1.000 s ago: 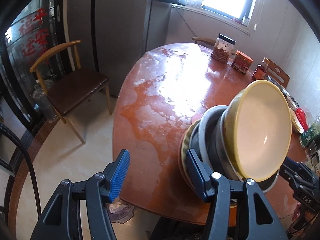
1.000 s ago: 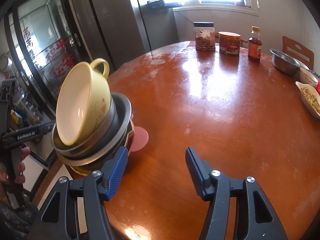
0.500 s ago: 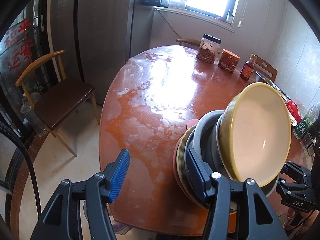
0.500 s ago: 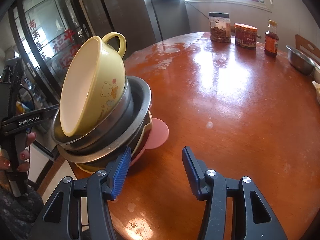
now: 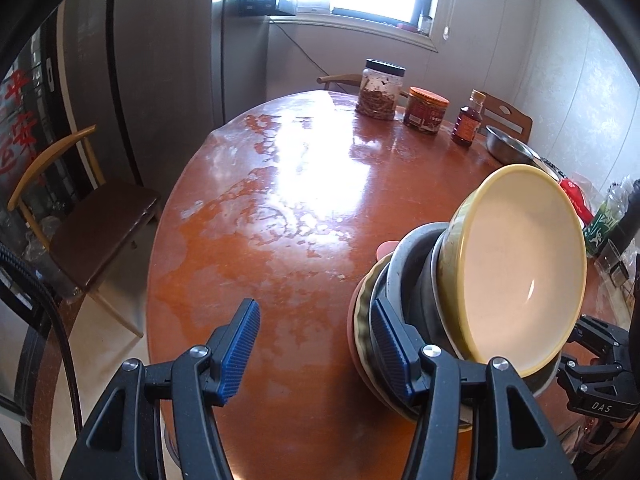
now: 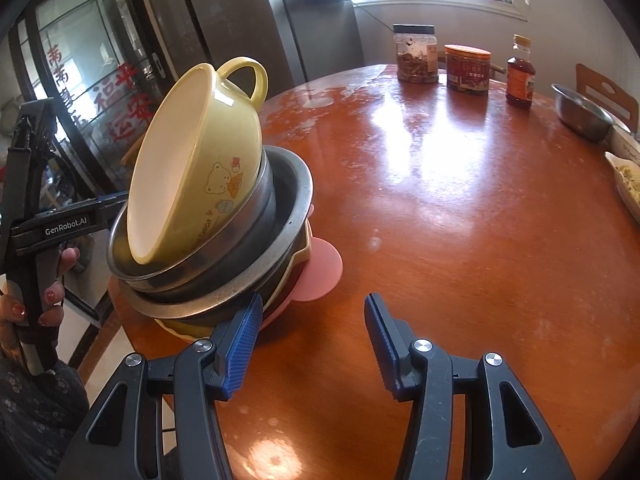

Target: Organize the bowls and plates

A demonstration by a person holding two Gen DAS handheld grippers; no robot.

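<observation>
A stack of dishes stands near the front edge of the round wooden table (image 6: 460, 208). On top, a yellow handled bowl (image 6: 192, 164) leans steeply in nested steel bowls (image 6: 256, 256), over a cream plate and a pink plate (image 6: 320, 268). The stack also shows in the left wrist view, with the yellow bowl (image 5: 520, 272) and steel bowls (image 5: 412, 264). My left gripper (image 5: 316, 348) is open, its right pad beside the stack's rim. My right gripper (image 6: 312, 340) is open, its left pad by the stack's base. Neither holds anything.
At the table's far side stand a clear jar (image 6: 414, 54), an orange-lidded jar (image 6: 468, 66), a sauce bottle (image 6: 520, 74) and a steel bowl (image 6: 582, 114). A dish of food (image 6: 628, 176) lies at the right edge. A wooden chair (image 5: 80, 216) stands left of the table.
Both grippers have moved closer to the stack, which looms larger in both views. The left wrist view has swung right and shows more of the table. Both grippers stay open.
</observation>
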